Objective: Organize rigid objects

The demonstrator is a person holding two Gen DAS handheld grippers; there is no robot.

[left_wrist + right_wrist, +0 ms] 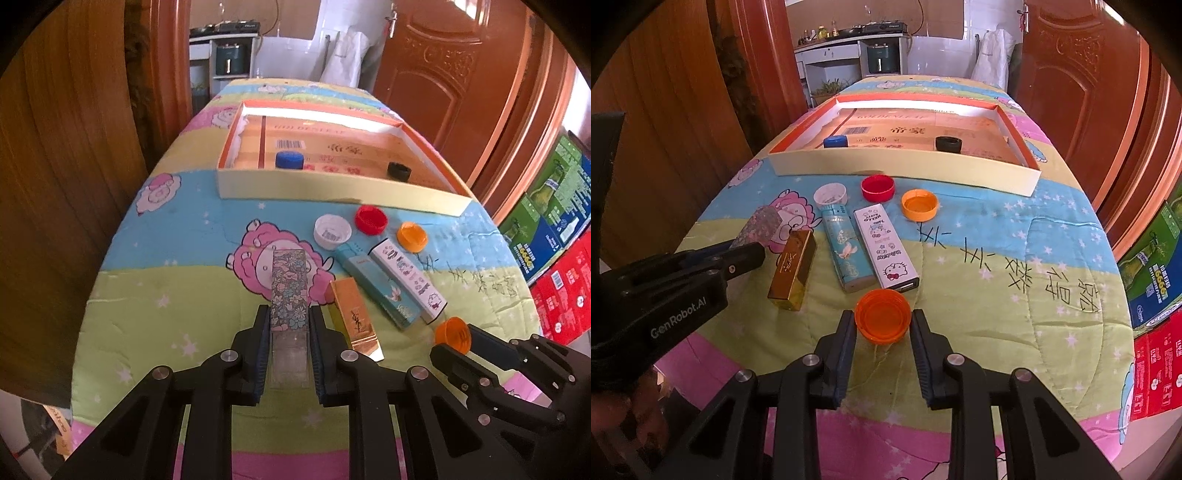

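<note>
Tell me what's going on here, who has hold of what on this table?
A person holds a gripper in each hand. The left gripper is shut on a floral lighter; the right gripper grips an orange cap. Both are low over the quilt. The tray beyond holds a blue cap and a black cap; three lighters and three caps lie loose.

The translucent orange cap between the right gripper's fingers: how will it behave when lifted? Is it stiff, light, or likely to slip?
The orange cap looks like thin moulded plastic, so probably light and fairly stiff. The right hand-held gripper pinches its round wall at only two narrow spots, so it might twist or slip. If dropped onto the quilt on its edge, it would likely roll.
</note>
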